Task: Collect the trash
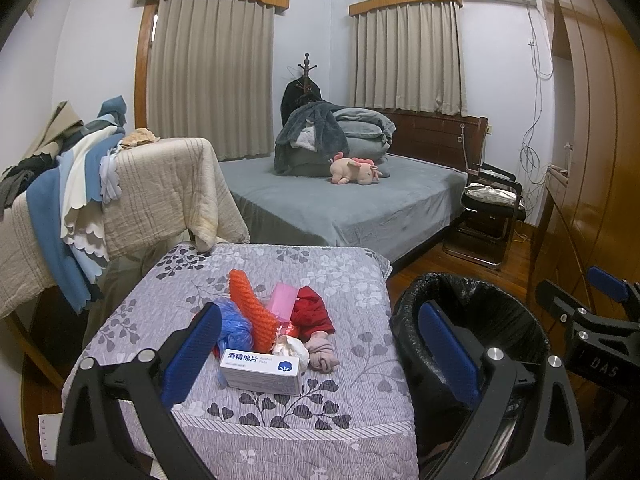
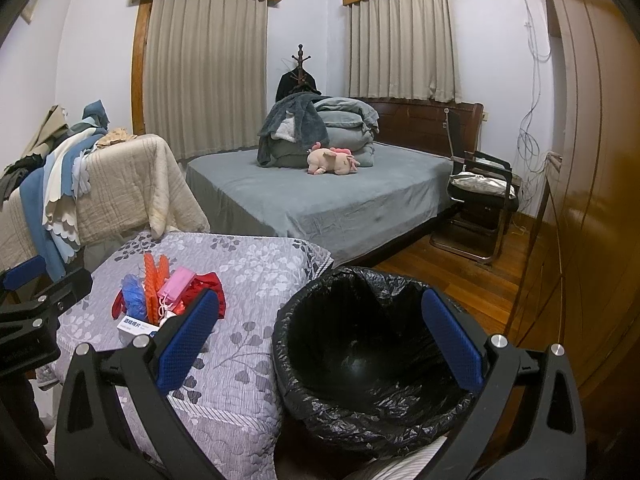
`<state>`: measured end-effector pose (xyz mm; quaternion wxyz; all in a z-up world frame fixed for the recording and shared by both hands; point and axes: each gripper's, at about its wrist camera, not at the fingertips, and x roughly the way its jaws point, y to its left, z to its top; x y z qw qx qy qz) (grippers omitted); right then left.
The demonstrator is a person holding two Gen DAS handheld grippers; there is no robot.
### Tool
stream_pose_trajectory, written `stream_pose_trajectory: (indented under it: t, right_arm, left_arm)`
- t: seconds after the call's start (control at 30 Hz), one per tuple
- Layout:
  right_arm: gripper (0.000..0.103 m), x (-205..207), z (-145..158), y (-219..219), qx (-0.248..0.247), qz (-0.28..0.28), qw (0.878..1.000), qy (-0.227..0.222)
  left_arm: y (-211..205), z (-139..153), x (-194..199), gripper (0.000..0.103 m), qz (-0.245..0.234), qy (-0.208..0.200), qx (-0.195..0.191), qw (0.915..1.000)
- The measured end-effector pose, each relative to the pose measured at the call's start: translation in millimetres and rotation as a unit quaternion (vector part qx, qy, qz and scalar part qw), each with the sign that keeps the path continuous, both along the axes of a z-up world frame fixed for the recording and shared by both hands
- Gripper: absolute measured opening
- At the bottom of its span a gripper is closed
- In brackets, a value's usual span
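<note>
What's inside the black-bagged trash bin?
Nothing visible inside the black-lined trash bin: only glossy bare liner. The right gripper's blue finger covers part of its right side, and the near inner wall is out of sight.

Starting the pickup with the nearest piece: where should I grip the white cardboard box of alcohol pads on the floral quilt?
Grip the white cardboard box across its short ends with the open left gripper, coming from the near side. It lies flat at the pile's front edge, long face toward the camera, so its ends look free; the trash behind crowds its back.

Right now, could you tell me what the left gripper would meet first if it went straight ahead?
Probably the white box at the near edge of the trash pile; it lies between the open fingers of the left gripper. Depth is uncertain.
</note>
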<state>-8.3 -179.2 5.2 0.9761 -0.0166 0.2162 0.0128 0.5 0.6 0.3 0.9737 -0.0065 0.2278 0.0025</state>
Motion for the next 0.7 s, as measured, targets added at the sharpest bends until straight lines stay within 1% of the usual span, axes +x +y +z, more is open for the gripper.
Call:
stream_pose_trajectory:
  t: [0.7]
  right_arm:
    - [0.098,0.0,-3.1,1.9,0.001,0.001,1.000,0.002]
  left_arm:
    - [0.2,0.0,0.3,0.097,0.000,0.001,-0.001,1.0000]
